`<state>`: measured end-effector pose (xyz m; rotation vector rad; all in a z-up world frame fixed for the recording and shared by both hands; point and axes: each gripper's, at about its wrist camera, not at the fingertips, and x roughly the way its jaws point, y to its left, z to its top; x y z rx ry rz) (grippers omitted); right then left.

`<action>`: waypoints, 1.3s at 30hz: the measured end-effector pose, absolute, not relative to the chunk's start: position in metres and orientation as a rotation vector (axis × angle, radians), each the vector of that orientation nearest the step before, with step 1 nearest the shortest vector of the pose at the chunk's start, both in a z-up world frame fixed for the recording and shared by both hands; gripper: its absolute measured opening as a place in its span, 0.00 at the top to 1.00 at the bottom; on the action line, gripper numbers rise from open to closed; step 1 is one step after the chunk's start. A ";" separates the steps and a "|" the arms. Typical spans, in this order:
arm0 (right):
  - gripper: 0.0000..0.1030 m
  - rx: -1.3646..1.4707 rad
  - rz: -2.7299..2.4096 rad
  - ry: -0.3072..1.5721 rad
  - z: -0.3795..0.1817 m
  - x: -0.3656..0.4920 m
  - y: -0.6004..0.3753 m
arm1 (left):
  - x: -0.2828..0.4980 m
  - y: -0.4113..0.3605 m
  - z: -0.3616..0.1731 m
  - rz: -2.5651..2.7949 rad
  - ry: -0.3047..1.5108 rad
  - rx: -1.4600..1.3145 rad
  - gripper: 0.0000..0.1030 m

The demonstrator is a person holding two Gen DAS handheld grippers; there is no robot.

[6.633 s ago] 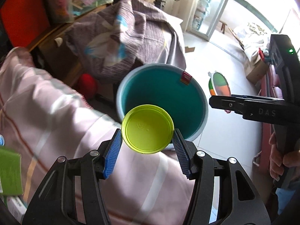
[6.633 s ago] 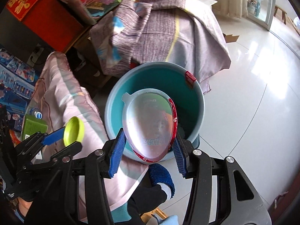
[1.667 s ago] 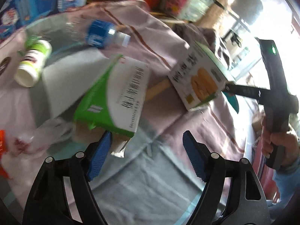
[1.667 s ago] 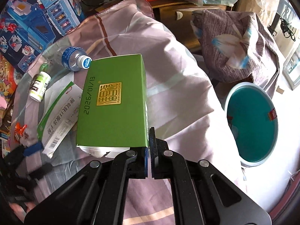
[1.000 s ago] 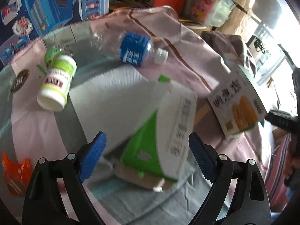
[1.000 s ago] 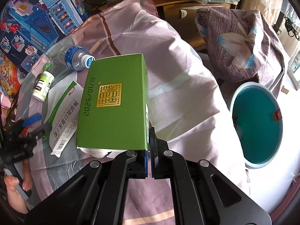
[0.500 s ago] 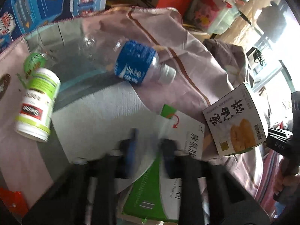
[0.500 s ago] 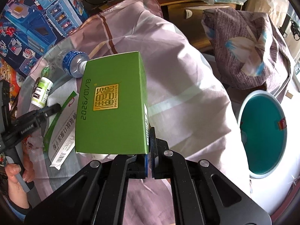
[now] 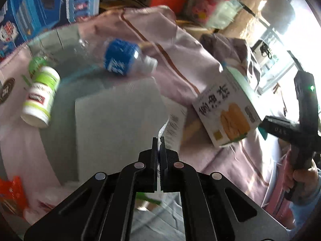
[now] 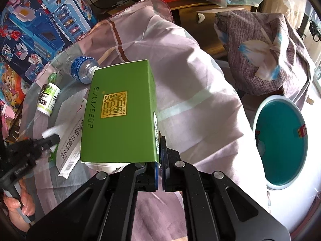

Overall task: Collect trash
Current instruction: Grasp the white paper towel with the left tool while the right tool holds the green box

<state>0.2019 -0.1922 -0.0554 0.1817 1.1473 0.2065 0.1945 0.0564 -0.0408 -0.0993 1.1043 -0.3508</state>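
Observation:
My right gripper (image 10: 160, 144) is shut on the lower right edge of a green carton (image 10: 120, 114) and holds it above the cloth-covered table; the carton also shows in the left wrist view (image 9: 226, 108). My left gripper (image 9: 159, 143) is shut on the edge of a flattened white-and-green box (image 9: 172, 128), seen in the right wrist view (image 10: 70, 140) with the left gripper (image 10: 51, 138) at its left edge. A teal bin (image 10: 280, 146) stands on the floor to the right.
A plastic bottle with a blue label (image 9: 122, 60) and a small white-and-green bottle (image 9: 40, 98) lie on the glass tabletop (image 9: 112, 132). An orange wrapper (image 9: 12, 192) lies at the left. A draped pile (image 10: 266, 52) stands behind the bin.
My left gripper has closed from wide open onto the flattened box's edge. My right gripper keeps its hold on the green carton, shifted slightly toward the table.

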 end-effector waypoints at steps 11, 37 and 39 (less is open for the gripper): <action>0.98 0.214 0.208 1.152 -0.054 0.187 -0.210 | 0.165 0.018 -0.041 -0.430 1.132 -0.014 0.89; 0.94 0.240 0.225 1.185 -0.066 0.198 -0.204 | 0.181 0.032 -0.069 -0.198 1.084 0.090 0.26; 0.94 0.260 0.228 1.197 -0.071 0.201 -0.204 | 0.177 0.027 -0.067 -0.195 1.080 0.119 0.26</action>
